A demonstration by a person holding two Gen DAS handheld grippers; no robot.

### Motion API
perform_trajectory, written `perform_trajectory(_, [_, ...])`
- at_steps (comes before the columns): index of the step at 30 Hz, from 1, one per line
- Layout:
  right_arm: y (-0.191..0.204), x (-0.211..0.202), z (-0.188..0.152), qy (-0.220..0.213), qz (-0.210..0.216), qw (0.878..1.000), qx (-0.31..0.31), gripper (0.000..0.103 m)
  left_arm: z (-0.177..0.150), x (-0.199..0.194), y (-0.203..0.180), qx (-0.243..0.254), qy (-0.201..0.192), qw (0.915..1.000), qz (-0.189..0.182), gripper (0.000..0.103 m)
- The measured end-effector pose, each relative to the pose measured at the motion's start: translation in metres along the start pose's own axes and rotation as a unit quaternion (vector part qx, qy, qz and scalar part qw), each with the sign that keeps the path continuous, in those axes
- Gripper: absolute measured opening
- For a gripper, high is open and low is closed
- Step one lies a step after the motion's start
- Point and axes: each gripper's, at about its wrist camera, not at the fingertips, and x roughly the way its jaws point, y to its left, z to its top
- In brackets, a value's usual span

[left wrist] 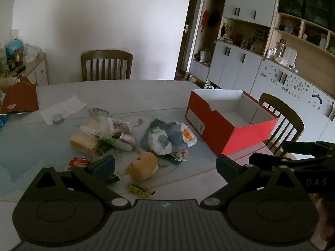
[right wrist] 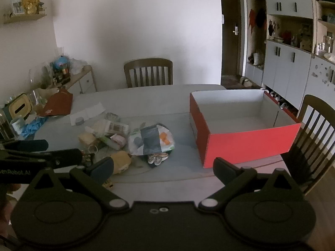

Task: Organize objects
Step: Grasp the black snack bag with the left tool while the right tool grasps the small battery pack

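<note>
Nearest: left gripper (left wrist: pixel 165 164), jaws spread to their widest, nothing between them, held above the near edge of the table (left wrist: pixel 146 90); right gripper (right wrist: pixel 163 168), likewise fully spread and holding nothing, just beside the left one, each showing at the edge of the other's view. Below the left gripper: small yellow-and-green packet (left wrist: pixel 139 188), lying flat on the table; small dark packet (left wrist: pixel 112 179) partly hidden behind the left finger; orange-and-white item (left wrist: pixel 77 161), too small to identify. Next: tan plush toy (left wrist: pixel 144 165), lying on its side in the front of the clutter. Behind it, a loose pile: white plastic bag with grey and orange print (left wrist: pixel 169 139), resting on a dark flat item; white-and-green tube (left wrist: pixel 114 141), lying across a yellow block (left wrist: pixel 84 141); clear wrapped packets (left wrist: pixel 120 126), contents unclear. To the right of the pile, apart from it: red shoebox (left wrist: pixel 226 123), lid off, white interior, nothing inside, standing near the table's right edge. Farther left: roll of grey tape (left wrist: pixel 58 118) on a sheet of white paper (left wrist: pixel 62 108); red-brown paper bag (left wrist: pixel 21 98) at the left edge. Beyond the table: wooden chair (left wrist: pixel 106 64) at the far side, a second wooden chair (left wrist: pixel 281 121) at the right, white cabinets with open shelves (left wrist: pixel 247 48) along the right wall.
</note>
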Motion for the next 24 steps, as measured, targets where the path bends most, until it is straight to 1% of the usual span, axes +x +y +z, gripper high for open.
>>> perform_trajectory(5, [0.005, 0.013, 0.004, 0.010, 0.003, 1.000, -0.005, 0.101, 0.001, 0.011, 0.012, -0.005, 0.012, 0.9999, 0.001, 0.103])
perform_trajectory(9, [0.008, 0.024, 0.008, 0.019, 0.006, 1.000, -0.013, 0.101, 0.003, 0.021, 0.022, -0.005, 0.018, 0.9996, 0.022, 0.103])
perform_trajectory(11, [0.009, 0.031, 0.009, 0.024, 0.008, 1.000, -0.018, 0.101, 0.004, 0.028, 0.031, -0.006, 0.020, 0.9990, 0.040, 0.103])
perform_trajectory(13, [0.013, 0.040, 0.008, 0.034, 0.009, 0.999, -0.029, 0.101, 0.003, 0.035, 0.039, -0.004, 0.023, 0.9987, 0.046, 0.103])
perform_trajectory(19, [0.027, 0.067, 0.002, 0.070, 0.032, 0.995, -0.057, 0.099, -0.005, 0.064, 0.067, 0.010, 0.046, 0.9957, 0.080, 0.102])
perform_trajectory(24, [0.041, 0.089, -0.001, 0.098, 0.043, 0.991, -0.085, 0.098, -0.017, 0.088, 0.088, 0.003, 0.083, 0.9929, 0.084, 0.102])
